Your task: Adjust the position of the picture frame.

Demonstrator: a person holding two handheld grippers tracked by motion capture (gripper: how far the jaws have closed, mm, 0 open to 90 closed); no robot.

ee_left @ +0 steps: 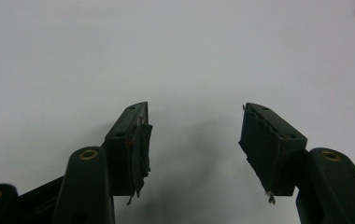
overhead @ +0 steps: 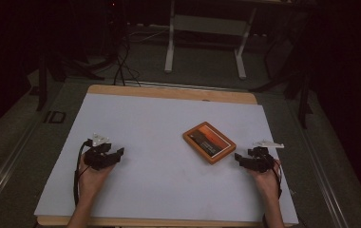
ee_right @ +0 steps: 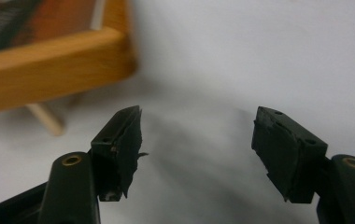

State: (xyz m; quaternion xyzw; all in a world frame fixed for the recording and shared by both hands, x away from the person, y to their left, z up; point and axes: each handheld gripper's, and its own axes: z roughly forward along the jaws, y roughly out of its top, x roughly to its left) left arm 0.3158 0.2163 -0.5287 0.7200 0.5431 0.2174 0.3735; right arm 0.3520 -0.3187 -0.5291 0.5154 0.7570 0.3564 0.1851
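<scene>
Wooden picture frame (overhead: 209, 142) lying flat right of table centre, just left of and beyond right gripper (overhead: 241, 158), jaws spread, empty, left gripper (overhead: 117, 155) well apart at table's left, jaws spread, empty, white sheet (overhead: 140, 123) covering wooden table (overhead: 169, 92), dark room, cables (overhead: 121, 66) on floor beyond.
</scene>
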